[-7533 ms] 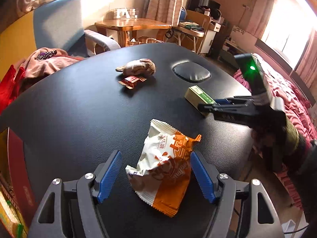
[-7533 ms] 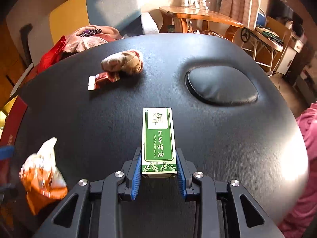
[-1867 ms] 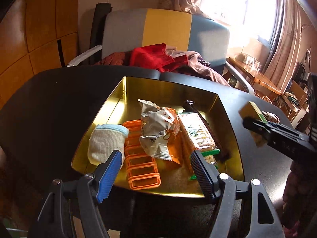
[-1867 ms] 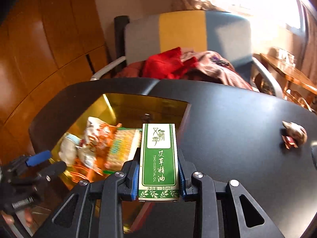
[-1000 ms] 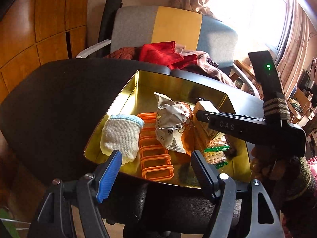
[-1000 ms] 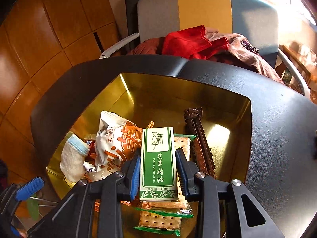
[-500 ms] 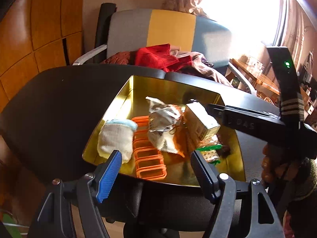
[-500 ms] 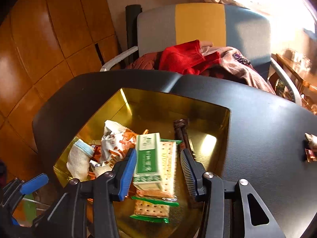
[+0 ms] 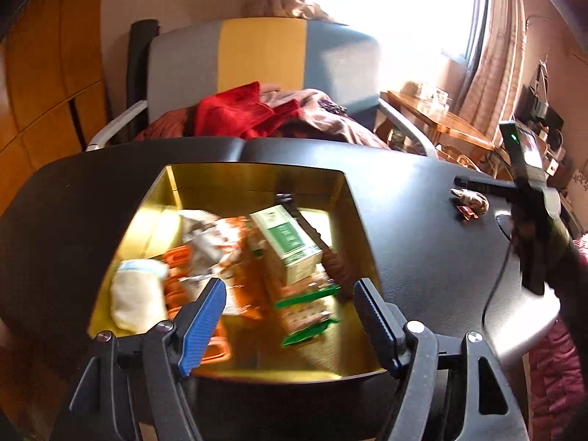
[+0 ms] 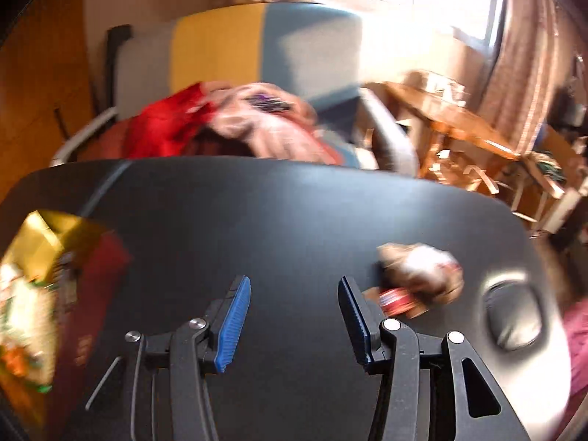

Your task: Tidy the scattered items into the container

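Gold-lined, the container sits at the black table's left end holding the green box, wrappers and a pale sock, dropped loosely since tidying only needs them inside. My left gripper hangs wide and empty over its near rim; my right gripper, jaws parted and empty, points toward the brown wrapped snack and red packet, judged next for collection.
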Available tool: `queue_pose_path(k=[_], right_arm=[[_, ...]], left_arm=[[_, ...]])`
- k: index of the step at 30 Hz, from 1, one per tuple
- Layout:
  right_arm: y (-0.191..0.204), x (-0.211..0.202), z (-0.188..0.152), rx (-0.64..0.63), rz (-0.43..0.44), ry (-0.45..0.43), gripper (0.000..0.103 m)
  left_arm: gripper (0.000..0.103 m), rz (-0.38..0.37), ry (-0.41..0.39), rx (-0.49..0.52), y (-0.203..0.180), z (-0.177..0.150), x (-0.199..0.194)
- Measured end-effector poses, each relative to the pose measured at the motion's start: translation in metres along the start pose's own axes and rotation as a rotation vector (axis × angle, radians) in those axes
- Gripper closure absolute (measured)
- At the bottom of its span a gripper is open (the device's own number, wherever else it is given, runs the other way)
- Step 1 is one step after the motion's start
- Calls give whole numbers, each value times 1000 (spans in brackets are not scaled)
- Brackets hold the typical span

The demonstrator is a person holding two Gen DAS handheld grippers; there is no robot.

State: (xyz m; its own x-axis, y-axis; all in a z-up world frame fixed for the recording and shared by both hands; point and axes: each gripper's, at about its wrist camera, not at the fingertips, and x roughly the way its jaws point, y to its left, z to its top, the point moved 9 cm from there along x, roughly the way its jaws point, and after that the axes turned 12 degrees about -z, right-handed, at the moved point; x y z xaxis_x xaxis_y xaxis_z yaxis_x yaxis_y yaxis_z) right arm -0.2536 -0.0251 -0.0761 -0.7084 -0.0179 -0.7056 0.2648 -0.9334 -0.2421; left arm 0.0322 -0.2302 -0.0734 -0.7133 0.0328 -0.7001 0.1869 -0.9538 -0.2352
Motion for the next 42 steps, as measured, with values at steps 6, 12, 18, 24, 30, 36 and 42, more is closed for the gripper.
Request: queue_pose_path(k=[6, 12, 18, 24, 30, 36, 42], right_arm=[[-72, 84, 31, 38, -112, 115, 52], [-89, 129, 4, 23, -118, 244, 52], [-71, 94, -45, -48, -22, 248, 51], [-51, 25, -95, 54, 192, 258, 52], [-88, -25, -132, 233, 166, 193, 49], [-74, -65, -148, 204, 309, 103, 51], [-36, -47, -138, 120, 367, 114, 57]], left_arm=[[30, -33, 56, 36, -28, 12, 32], [30, -74, 81, 77, -56, 19, 54], [30, -123, 103, 125, -88, 17, 66], [30, -213, 149, 174, -130, 9, 77], [30, -268, 224, 177, -165, -8, 99], [30, -249, 228, 189, -175, -11, 109], [30, -240, 259, 203, -181, -14, 128]])
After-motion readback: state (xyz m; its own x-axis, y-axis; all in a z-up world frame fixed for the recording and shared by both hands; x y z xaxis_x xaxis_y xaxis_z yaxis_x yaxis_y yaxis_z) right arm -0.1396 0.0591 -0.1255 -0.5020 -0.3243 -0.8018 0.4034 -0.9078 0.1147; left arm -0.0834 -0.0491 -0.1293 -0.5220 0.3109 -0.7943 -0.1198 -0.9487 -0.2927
